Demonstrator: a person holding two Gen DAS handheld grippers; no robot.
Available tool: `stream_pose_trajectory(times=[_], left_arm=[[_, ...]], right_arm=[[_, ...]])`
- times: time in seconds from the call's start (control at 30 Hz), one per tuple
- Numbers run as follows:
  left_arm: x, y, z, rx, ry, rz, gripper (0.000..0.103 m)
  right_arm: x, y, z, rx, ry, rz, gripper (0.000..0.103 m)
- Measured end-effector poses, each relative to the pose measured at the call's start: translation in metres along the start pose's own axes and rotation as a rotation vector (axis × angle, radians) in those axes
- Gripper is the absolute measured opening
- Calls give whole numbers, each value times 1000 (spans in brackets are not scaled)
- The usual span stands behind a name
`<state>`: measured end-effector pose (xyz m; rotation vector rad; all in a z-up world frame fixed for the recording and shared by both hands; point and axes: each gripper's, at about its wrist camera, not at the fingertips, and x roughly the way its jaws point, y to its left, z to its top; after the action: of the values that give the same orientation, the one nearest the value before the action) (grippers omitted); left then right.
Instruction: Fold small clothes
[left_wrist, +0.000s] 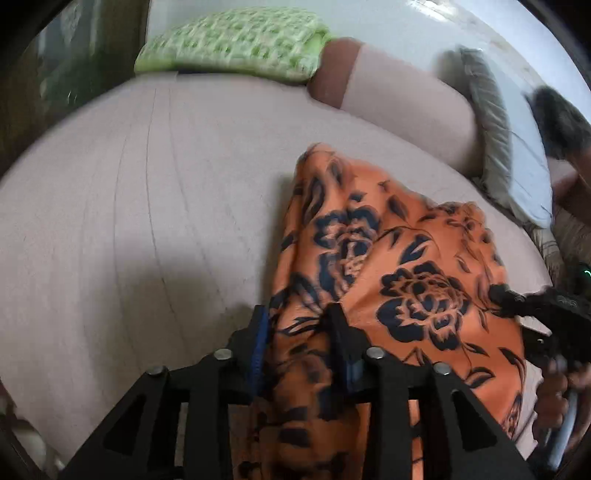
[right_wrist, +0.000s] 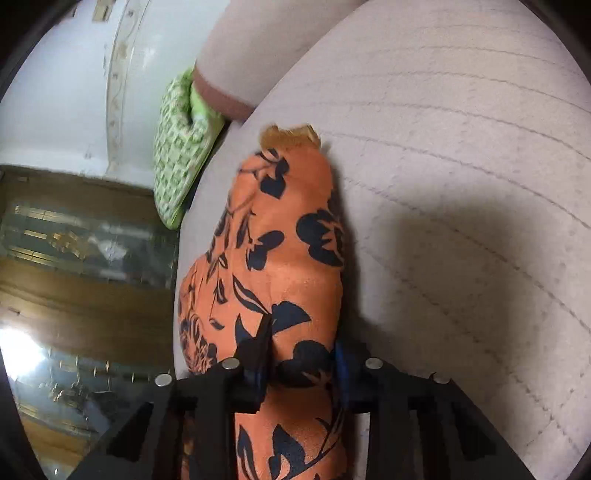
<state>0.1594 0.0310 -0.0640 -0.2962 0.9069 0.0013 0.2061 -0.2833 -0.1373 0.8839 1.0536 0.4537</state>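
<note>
Cloth (left_wrist: 369, 258) bunches between tool (left_wrist: 299, 321) fingers; lower edge cut off.

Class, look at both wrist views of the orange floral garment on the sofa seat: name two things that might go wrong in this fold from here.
1. Each gripper, left and right, pinches a bunched ridge of the orange floral garment, so extra layers may be caught and the fold may come out creased.
2. In the right wrist view the garment lies near the sofa seat edge above the dark floor; a tug that way might drag it off.
</note>
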Motion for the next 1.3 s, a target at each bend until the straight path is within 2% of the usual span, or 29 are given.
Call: stream_pose_trajectory(times=[0.07,0.1,0.13,0.17,0.2,0.27,0.3,0.33,0.37,0.43,0.5,0.53,0.57,0.6,0.7,0.73,0.77,0.8,0.83,0.87,0.9,0.93,1.0,1.07,1.13,1.17,1.2,1.27,1.3], left_arm=[[-1,1,3,-2,-1,5,45],[1,-1,3,-1,1,2,47],[2,-4,3,8,3,8,47],[1,-7,3,23,-5,23,47],[2,-9,3,37,-12,38,47],[3,-11,3,41,-13,49,47],[2,-11,2,33,-10,44,47],[3,-11,3,21,-6,34,47],[4,-11,3,13,-3,28,47],[1,-4,0,15,-3,24,47],[1,-3,-1,21,-5,25,47],[2,-3,-1,21,-6,25,47],[2,-3,-1,20,-6,21,50],[5,-2,2,17,-5,21,51],[6,2,4,-8,0,4,51],[5,7,6,-27,1,-15,51],[1,12,8,-48,-3,-41,51],[-5,19,11,-73,-14,-66,51],[-9,24,12,-87,-25,-76,51],[-18,32,15,-109,-43,-89,52],[-22,37,15,-120,-47,-104,52],[-26,42,14,-134,-36,-137,52],[-29,52,6,-182,25,-272,53],[-26,51,-3,-201,99,-357,53],[-23,47,-11,-184,131,-344,53],[-16,49,-16,-169,166,-293,47],[-6,59,-22,-230,220,-304,31],[-7,85,-32,-401,240,-405,22],[-9,90,-35,-427,243,-430,20]], right_arm=[[-2,0,-4,-2,-21,-9,25],[5,-15,-1,58,0,-8,26],[7,-31,2,143,15,34,29],[4,-36,3,173,16,75,29],[-1,-31,1,145,11,83,34],[-8,-15,4,110,1,84,37],[-10,-11,7,103,-8,86,52],[-12,-8,14,93,-34,86,72],[-13,-7,19,83,-56,75,76],[-1,-7,31,88,-72,39,76],[14,-11,42,93,-33,45,73],[24,-6,45,48,8,-3,36],[29,-9,46,33,12,-64,31],[26,-15,43,42,7,-64,29],[22,-11,40,39,-20,-59,30],[15,-7,36,16,-31,-77,37],[2,0,32,-13,-52,-137,43],[-12,6,26,-42,-82,-188,69],[-32,18,20,-91,-161,-261,74],[-43,29,15,-125,-209,-286,74],[-55,42,6,-178,-233,-270,74],[-64,56,-6,-241,-222,-218,74],[-68,76,-28,-316,-164,-115,74],[-57,91,-52,-405,-49,-28,74],[-36,88,-67,-427,44,-24,74],[-20,72,-70,-394,90,-78,74],[-12,63,-70,-366,99,-85,73],[-19,53,-70,-331,56,-15,73],[-20,52,-70,-322,59,-12,73]])
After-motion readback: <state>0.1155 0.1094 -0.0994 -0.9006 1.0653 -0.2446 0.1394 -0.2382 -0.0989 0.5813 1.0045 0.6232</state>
